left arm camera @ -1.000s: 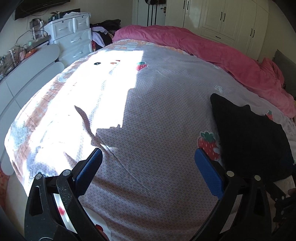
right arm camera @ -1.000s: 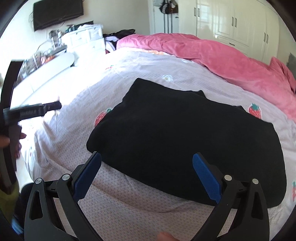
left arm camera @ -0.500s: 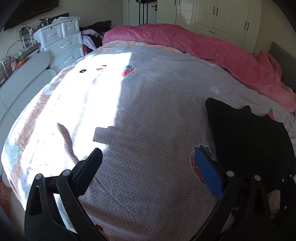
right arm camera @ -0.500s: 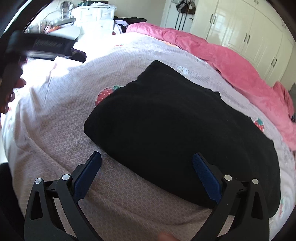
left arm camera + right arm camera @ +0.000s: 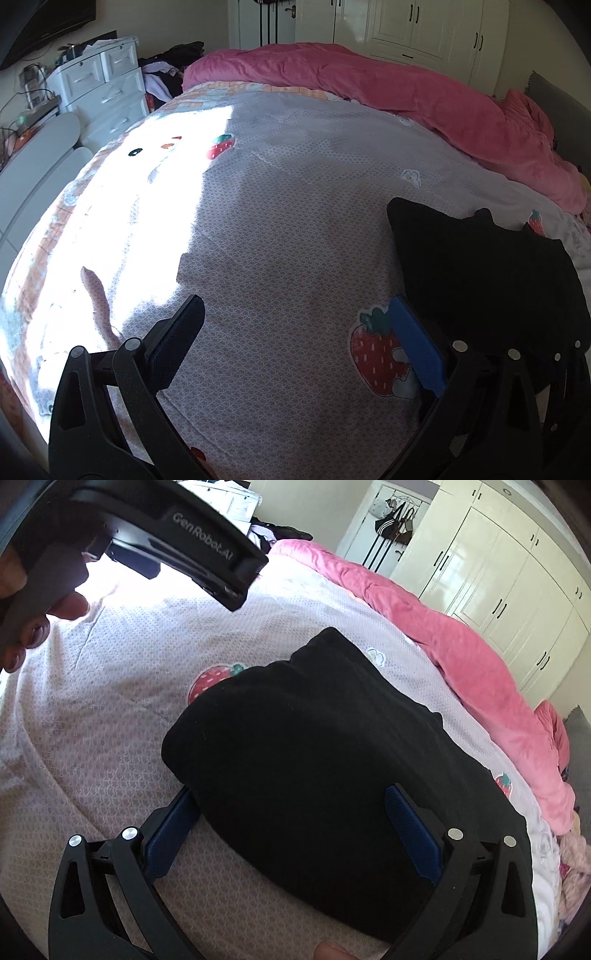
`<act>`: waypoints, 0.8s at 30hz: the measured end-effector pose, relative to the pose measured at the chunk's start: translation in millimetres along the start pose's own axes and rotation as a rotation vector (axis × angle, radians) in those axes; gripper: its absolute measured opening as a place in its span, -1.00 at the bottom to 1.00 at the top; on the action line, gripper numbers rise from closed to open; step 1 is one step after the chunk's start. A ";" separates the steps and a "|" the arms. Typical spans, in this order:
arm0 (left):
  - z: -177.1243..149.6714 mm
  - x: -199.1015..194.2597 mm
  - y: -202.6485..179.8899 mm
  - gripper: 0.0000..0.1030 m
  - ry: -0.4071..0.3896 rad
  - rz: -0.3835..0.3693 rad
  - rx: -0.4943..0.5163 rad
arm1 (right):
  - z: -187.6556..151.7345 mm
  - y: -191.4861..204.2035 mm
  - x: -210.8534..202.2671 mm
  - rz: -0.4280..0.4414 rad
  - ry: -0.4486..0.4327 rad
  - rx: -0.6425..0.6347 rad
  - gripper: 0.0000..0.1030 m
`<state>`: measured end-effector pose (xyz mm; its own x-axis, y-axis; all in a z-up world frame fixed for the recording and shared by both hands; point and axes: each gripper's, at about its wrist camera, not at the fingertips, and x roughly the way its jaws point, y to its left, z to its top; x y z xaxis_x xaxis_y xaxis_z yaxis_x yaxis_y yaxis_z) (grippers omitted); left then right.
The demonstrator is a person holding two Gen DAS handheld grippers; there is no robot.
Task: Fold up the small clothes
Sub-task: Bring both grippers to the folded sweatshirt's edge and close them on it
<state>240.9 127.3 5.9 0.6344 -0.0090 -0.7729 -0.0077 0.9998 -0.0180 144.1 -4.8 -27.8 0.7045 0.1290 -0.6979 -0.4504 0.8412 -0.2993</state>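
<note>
Folded black garment (image 5: 325, 760) lies on strawberry-print bedsheet (image 5: 288, 240), pink duvet (image 5: 388, 85) behind. Right gripper (image 5: 295, 823) wide open, straddling garment's near edge. Left gripper (image 5: 295, 332) wide open, empty, garment to its right. Body reads "GenRobot.AI".

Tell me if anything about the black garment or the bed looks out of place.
Nothing stands out. The folded black garment lies flat on the strawberry-print sheet. The right hand-held gripper is open around its near edge; the left hand-held gripper is open over bare sheet.
</note>
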 end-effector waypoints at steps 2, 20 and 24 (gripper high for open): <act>1.5 1.5 -1.5 0.82 0.003 -0.002 0.003 | 1.8 -3.0 0.1 0.008 -0.006 0.018 0.91; 26.3 33.4 -34.6 0.81 0.135 -0.271 -0.121 | -1.4 -49.7 -21.3 0.225 -0.104 0.243 -0.81; 29.6 50.2 -45.3 0.81 0.204 -0.391 -0.185 | -3.9 -58.6 -27.9 0.287 -0.123 0.290 -0.84</act>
<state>296.0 82.1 -13.4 0.4524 -0.4054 -0.7943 0.0522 0.9012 -0.4302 148.7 -59.8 6.7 0.6413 0.4260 -0.6382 -0.4773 0.8727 0.1029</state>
